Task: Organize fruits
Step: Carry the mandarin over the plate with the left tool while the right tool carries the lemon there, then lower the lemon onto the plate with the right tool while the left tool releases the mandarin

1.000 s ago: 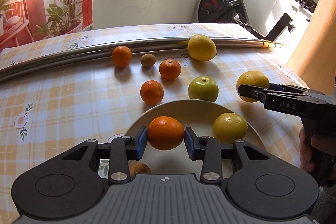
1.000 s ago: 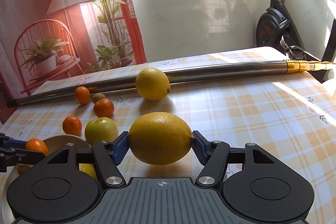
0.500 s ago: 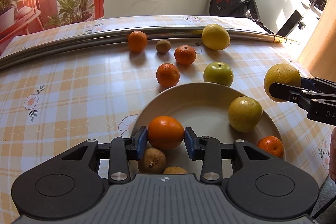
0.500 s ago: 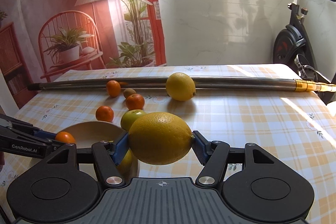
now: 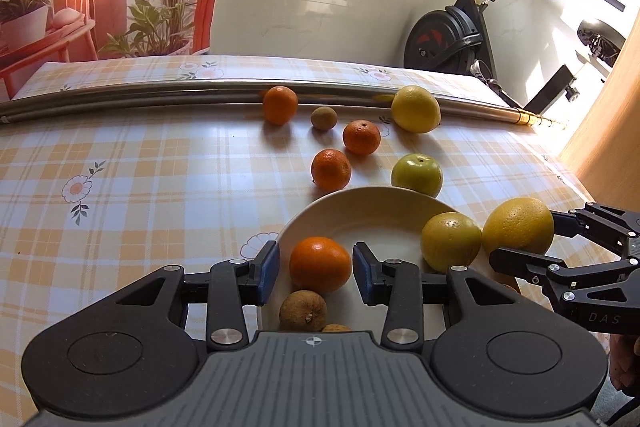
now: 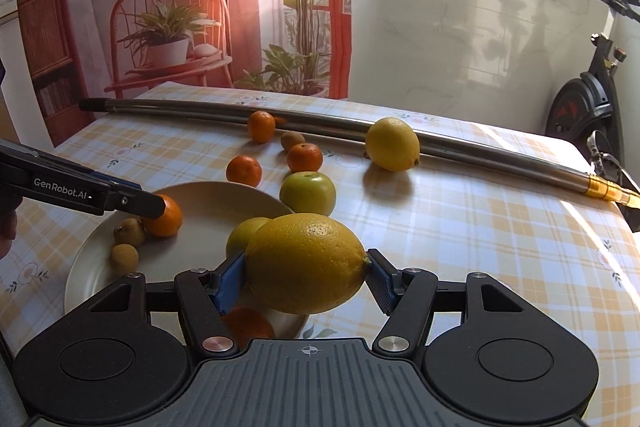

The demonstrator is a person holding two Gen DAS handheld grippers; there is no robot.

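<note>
Checked table [image 5: 160,163] w/ plate [image 5: 360,203] near its front edge: left claw [image 5: 315,269] spread around a mandarin [image 5: 320,263] it's dropping off, right claw [image 6: 306,277] pinching lemon [image 6: 306,263] over the rim, prob. next in.

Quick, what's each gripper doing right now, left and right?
Left gripper: open, fingers apart on either side of the orange sitting on the plate, no longer gripping it.
Right gripper: closed, holding the lemon.

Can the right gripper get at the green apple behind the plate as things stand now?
Probably not yet. The right gripper is shut on a large lemon, so its jaws are full. The green apple itself sits uncovered just past the plate.
</note>
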